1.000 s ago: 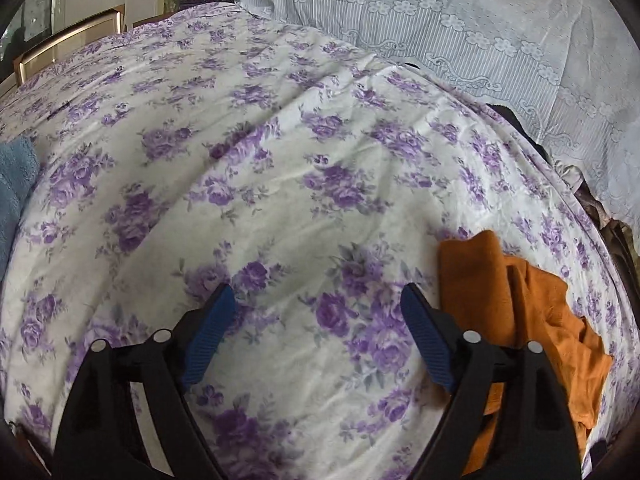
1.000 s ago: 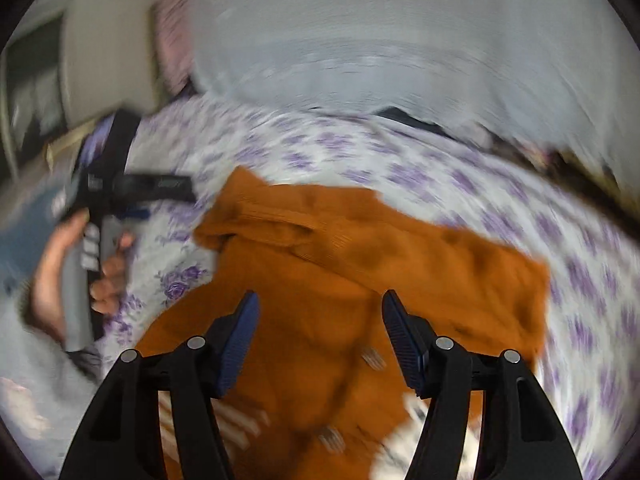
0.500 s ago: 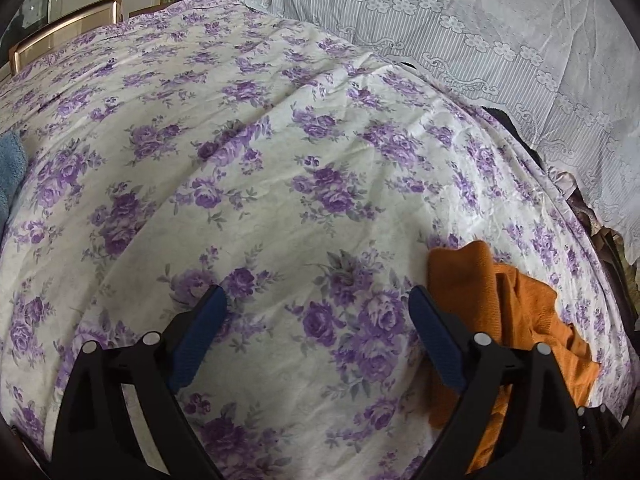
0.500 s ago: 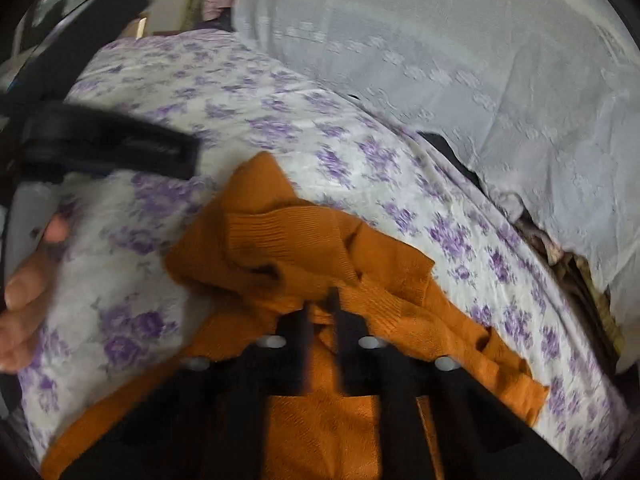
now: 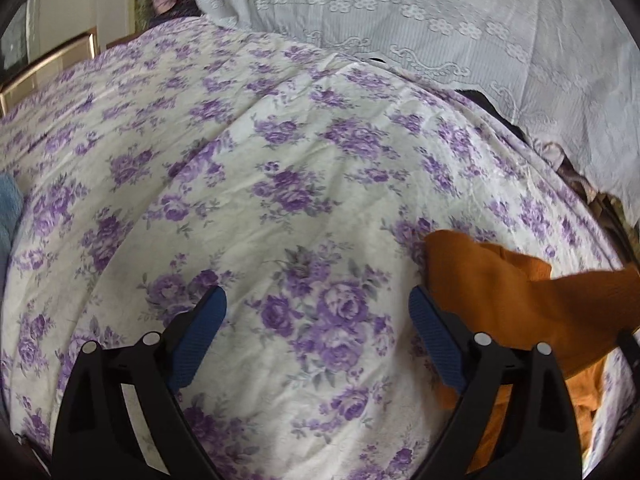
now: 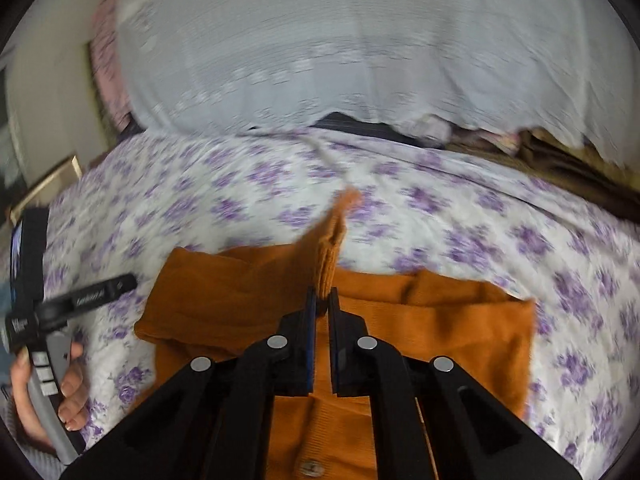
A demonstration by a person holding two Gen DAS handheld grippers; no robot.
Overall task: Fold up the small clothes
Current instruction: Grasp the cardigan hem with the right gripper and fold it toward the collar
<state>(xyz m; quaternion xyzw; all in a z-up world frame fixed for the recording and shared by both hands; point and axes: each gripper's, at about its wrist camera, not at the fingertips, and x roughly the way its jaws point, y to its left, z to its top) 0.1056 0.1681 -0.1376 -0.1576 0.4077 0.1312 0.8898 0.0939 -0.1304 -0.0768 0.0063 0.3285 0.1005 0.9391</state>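
The orange knit garment (image 6: 420, 320) lies on the purple-flowered bedsheet (image 6: 500, 220), spread wider than 0.5 s ago, when it sat bunched in a heap under the right gripper. One ribbed end of it, a cuff or sleeve tip, now stands up from the cloth, clamped between the 2 nearly closed jaws of the right gripper (image 6: 321, 300); 1 s ago those jaws were wide apart above the fabric. A button shows on the garment near the bottom edge of the right wrist view.

In the left wrist view the orange knit garment (image 5: 500, 292) sits at the right, with a band of it now stretched up toward the right edge, which was slack before. The left gripper (image 5: 316, 320) hangs over bare bedsheet (image 5: 280, 184) with its jaws wide apart and nothing between them, as in both earlier views, its right finger just beside the cloth. The person's left hand (image 6: 44, 392) grips that tool's handle at the left of the right wrist view.

A white lace curtain (image 5: 440, 20) hangs behind the bed.
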